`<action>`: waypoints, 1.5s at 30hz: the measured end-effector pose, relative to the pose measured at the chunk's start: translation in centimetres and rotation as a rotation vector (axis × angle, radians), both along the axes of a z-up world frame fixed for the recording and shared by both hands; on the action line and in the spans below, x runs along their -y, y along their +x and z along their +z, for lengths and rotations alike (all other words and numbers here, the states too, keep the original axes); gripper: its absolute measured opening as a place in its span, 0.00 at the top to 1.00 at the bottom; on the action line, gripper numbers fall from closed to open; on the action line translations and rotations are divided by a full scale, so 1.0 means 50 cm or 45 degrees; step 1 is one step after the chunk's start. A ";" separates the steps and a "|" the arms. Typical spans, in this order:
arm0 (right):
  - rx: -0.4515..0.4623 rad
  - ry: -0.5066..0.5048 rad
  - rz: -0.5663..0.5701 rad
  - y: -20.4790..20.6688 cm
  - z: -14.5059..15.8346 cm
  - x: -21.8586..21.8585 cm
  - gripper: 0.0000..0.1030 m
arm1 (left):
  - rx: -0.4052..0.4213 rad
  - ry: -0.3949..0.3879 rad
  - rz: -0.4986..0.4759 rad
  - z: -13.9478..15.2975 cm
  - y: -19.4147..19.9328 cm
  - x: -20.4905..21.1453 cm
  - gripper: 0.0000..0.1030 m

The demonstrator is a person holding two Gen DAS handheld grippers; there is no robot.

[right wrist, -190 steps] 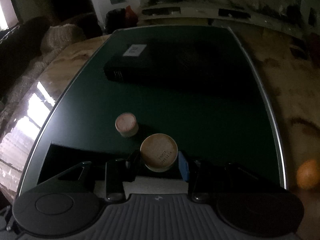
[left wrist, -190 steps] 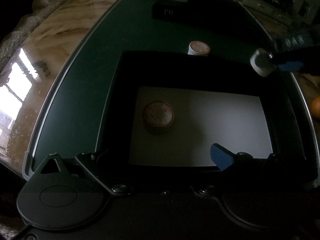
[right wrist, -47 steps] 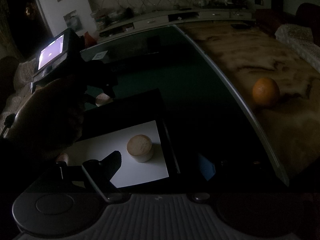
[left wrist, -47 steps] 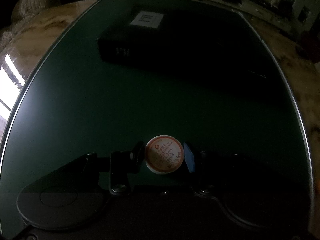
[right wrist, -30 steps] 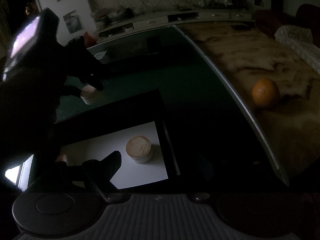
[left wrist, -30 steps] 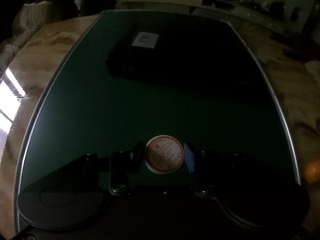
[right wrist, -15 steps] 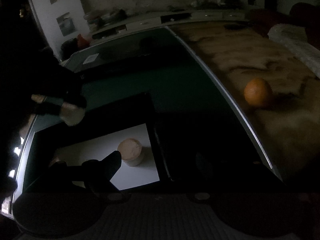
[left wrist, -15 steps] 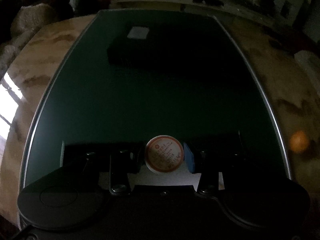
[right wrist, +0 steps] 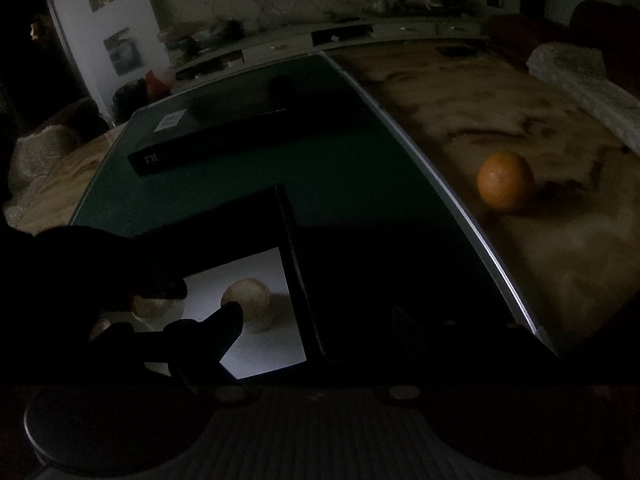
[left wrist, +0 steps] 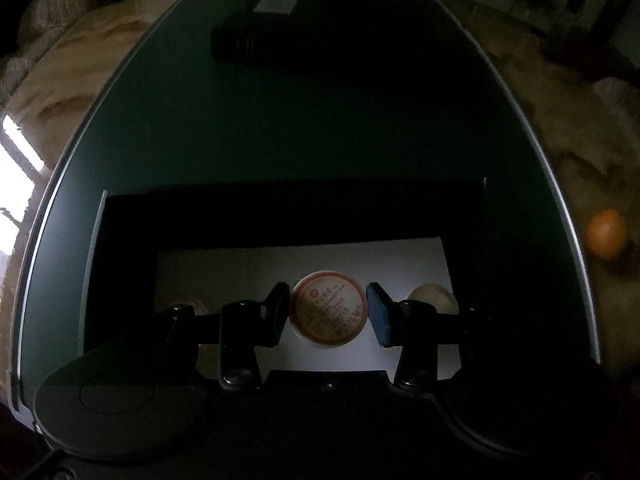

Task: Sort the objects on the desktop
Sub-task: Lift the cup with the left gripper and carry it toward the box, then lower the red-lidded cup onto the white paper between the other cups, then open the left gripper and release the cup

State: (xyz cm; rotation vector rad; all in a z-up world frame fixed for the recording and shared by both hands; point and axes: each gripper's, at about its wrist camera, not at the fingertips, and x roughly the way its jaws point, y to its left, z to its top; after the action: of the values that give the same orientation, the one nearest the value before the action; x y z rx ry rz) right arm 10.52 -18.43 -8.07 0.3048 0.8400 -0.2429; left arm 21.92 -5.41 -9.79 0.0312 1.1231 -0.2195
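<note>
Left claw [left wrist: 327, 314] is clamped on the small round white jar with the red-printed lid [left wrist: 328, 312], its black finger on one side and its blue pad [left wrist: 378, 314] on the other. The jar hangs over the white floor of the black open-topped box [left wrist: 280, 208], which sits at the near edge of the dark green worktop [left wrist: 320, 120]. A round beige wooden-lidded jar [right wrist: 246, 298] stands on that white floor near the box's right wall, just right of the held jar. Right claw [right wrist: 320, 320] has its fingers spread wide, nothing between them, over the box's right wall. A flat black rectangular case [right wrist: 208, 144] lies towards the far edge; a round orange fruit [right wrist: 505, 180] rests off the right edge.
</note>
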 end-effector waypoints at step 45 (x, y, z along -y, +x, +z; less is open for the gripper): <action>-0.009 -0.025 0.012 -0.004 0.000 -0.008 0.18 | 0.003 0.000 0.036 -0.049 -0.012 -0.006 0.49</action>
State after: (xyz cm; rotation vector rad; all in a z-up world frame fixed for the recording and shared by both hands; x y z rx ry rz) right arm 10.34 -18.04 -8.07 0.2819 0.8450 -0.2434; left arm 21.33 -5.13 -12.22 0.0157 1.1207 -0.1941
